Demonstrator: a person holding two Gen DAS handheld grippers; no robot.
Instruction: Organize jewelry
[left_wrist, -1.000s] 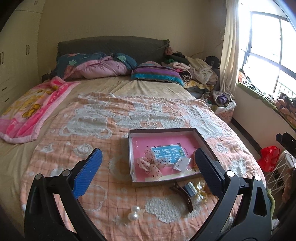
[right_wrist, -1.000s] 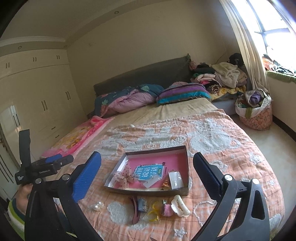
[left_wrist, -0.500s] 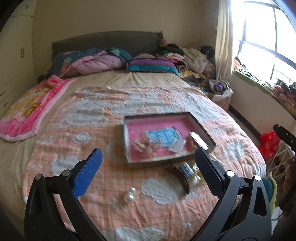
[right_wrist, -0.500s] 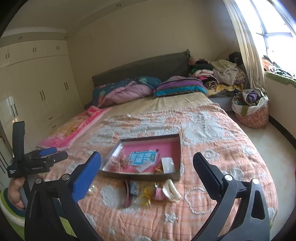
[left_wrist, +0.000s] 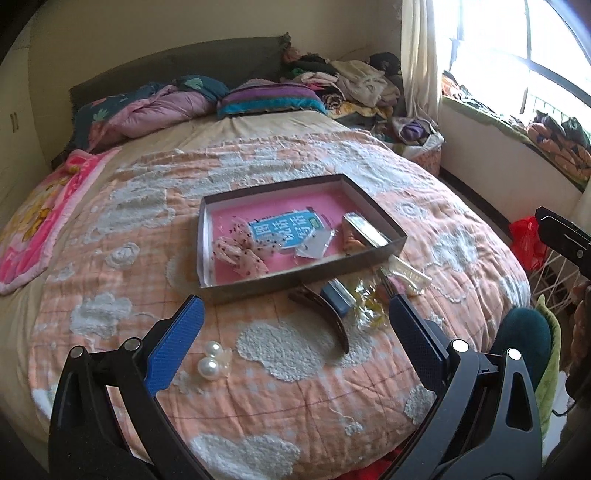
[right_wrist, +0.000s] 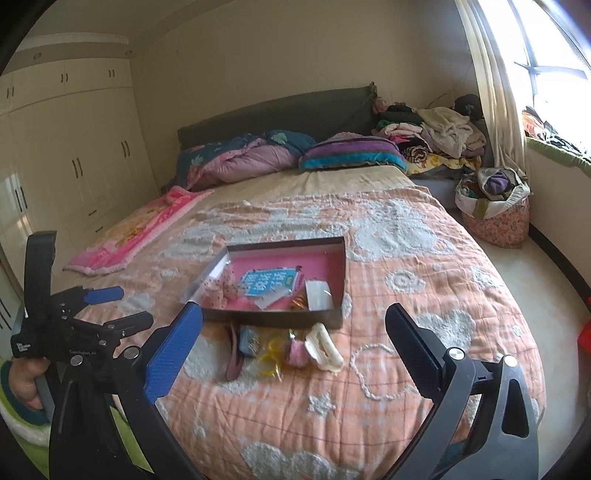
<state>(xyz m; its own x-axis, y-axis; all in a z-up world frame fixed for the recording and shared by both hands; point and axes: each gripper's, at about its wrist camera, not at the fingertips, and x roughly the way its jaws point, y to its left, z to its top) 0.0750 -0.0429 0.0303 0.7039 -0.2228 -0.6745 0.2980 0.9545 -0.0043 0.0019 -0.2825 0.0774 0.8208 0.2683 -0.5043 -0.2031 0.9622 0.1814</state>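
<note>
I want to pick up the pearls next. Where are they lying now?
In the left wrist view, the two pearls lie on the orange quilt, beside the left gripper blue finger pad, left of the brown hair clip.

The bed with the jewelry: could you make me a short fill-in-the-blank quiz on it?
1. The shallow box has a ____ lining.
2. The two pearls lie ____ the box.
3. The jaws of both grippers, left gripper and right gripper, stand ____.
4. The brown hair clip rests on the ____.

Answers: pink; outside; open; quilt

L cam: bed foot, near | R: farther back | shared: tray (left_wrist: 303, 275)
</note>
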